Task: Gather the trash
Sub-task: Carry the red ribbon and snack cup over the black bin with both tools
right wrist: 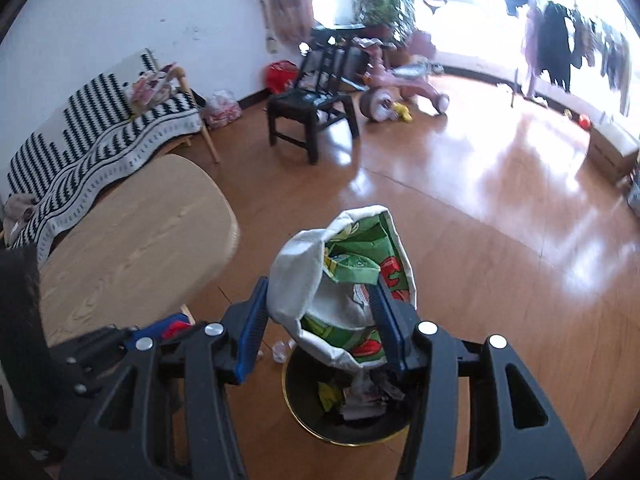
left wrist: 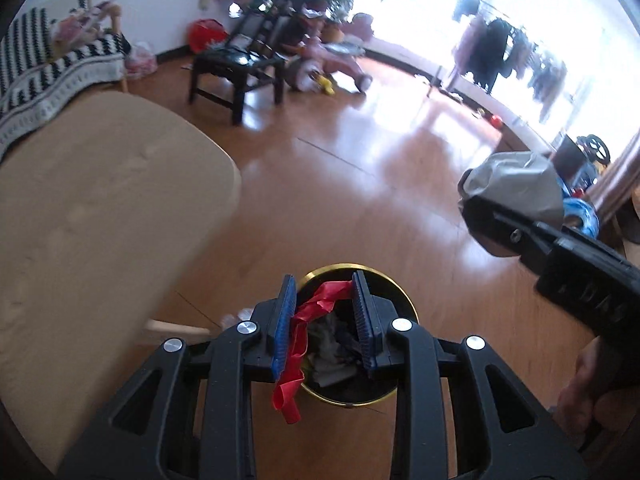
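Dangling red wrapper [left wrist: 298, 340], crumpled green-printed bag [right wrist: 352, 284]

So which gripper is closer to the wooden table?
Left. The left gripper hangs just beside the table; the right gripper sits on its far side, further off.

Left gripper [left wrist: 325, 316] angled downward, jaws narrowed and clamped on a load. Right gripper [right wrist: 320, 322] angled downward, jaws held wider, likewise clamped.
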### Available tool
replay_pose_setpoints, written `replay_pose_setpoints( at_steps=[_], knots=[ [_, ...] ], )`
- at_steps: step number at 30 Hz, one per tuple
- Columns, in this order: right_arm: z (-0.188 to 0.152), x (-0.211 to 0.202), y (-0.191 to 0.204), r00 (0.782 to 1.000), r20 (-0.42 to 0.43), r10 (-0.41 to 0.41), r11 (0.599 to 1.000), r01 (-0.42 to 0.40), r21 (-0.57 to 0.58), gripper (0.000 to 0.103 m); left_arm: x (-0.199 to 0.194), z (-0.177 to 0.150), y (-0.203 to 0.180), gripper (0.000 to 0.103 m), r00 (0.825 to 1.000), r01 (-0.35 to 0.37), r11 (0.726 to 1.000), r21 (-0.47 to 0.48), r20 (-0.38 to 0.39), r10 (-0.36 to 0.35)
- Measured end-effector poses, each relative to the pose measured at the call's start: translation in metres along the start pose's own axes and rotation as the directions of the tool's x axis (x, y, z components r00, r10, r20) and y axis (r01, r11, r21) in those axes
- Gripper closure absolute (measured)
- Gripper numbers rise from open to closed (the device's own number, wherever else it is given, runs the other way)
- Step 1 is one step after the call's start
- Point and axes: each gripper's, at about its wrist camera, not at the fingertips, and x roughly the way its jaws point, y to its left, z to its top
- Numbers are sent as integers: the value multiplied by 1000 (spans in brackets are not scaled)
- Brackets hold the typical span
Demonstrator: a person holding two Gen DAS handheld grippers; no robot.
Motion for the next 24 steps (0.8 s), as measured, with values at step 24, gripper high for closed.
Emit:
replay_pose_setpoints(
  at_steps=[24],
  knots=[
    [-60, 84, -25, 985, -171, -24, 999, 31, 39, 53, 69, -41, -7, 74, 992, 20, 999, 42, -127, -15]
  ],
)
